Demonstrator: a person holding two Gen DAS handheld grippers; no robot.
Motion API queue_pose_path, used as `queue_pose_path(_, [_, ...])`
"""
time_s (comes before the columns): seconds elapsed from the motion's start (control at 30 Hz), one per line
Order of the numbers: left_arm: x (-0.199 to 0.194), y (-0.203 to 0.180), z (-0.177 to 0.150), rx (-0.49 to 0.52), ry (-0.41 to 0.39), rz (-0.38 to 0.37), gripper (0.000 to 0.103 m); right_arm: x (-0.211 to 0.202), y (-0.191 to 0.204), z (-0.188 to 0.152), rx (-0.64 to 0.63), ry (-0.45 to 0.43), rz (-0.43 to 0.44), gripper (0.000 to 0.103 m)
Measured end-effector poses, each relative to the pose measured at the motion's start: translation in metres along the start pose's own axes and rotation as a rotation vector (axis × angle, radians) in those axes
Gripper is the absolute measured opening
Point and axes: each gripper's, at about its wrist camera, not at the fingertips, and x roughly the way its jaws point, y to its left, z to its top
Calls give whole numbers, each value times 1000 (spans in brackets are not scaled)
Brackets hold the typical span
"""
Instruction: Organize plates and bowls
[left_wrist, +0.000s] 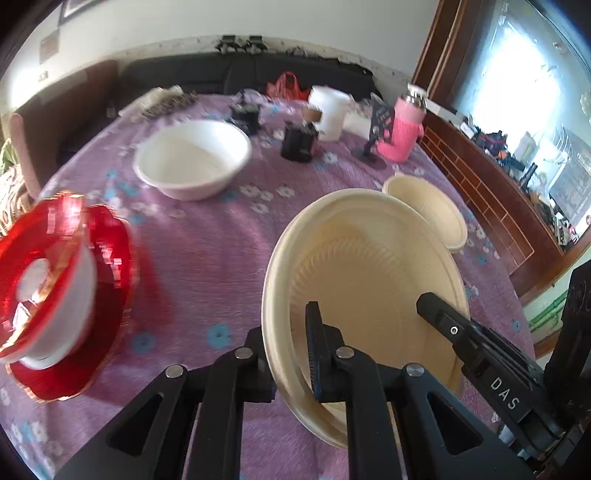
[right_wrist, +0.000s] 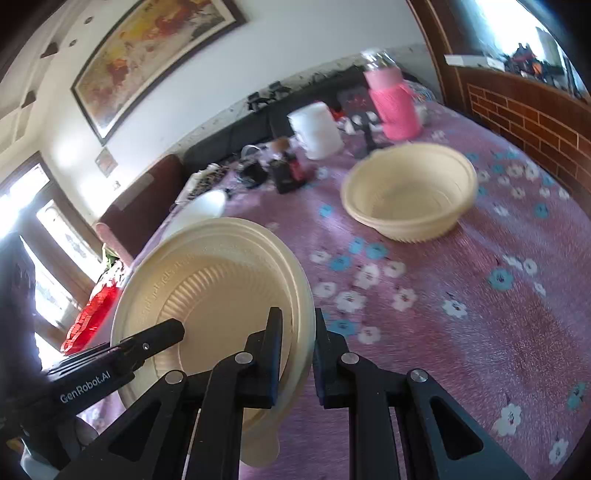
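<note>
White wall (right_wrist: 192, 96) with a framed painting (right_wrist: 155, 55); dark sofa (left_wrist: 240, 75) behind the table's far edge; bright window (left_wrist: 517, 85); brick-patterned ledge (right_wrist: 535, 118).

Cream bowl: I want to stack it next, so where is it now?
The cream bowl sits on the purple tablecloth, right of the held cream plate and in front of the pink bottle.

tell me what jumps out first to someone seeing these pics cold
The cream plate dominates the foreground, tilted up off the purple floral tablecloth and pinched at opposite rims by the left gripper and the right gripper. Next is the blurred red dish stack at the left edge. Behind sit a white bowl, a cream bowl and a pink bottle.
</note>
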Motion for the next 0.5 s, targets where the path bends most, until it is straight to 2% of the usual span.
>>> queue_pose_path(0.2, [-40, 24, -6, -43, -67, 8, 12, -20, 42, 8, -55, -31, 55, 16])
queue_pose_path(0.5, [-84, 74, -7, -138, -161, 43, 12, -23, 112, 22, -147, -39, 123, 16])
